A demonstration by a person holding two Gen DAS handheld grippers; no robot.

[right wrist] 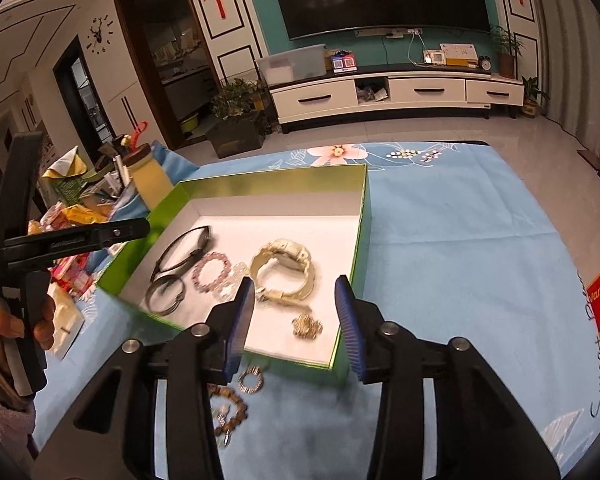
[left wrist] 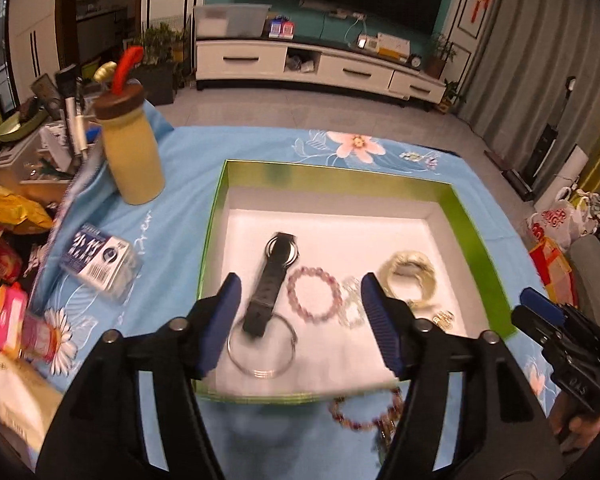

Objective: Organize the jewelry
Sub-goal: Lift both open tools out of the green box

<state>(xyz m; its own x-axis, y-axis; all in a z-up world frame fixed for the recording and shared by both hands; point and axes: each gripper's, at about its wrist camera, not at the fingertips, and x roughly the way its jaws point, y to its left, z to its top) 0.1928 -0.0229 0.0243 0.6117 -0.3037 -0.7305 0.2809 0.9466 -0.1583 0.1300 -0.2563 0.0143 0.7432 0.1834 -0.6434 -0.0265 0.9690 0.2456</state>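
The right tool (right wrist: 296,312) hangs wide open and empty above the near corner of the green box (right wrist: 260,184); the left tool (left wrist: 300,320) is also wide open and empty. A wooden bead bracelet (right wrist: 230,404) and a small sparkling ring (right wrist: 251,380) lie outside on the desk, touching the box wall. I think the low ring may slip from the blue pads (right wrist: 242,320), or the pads may push the light box.
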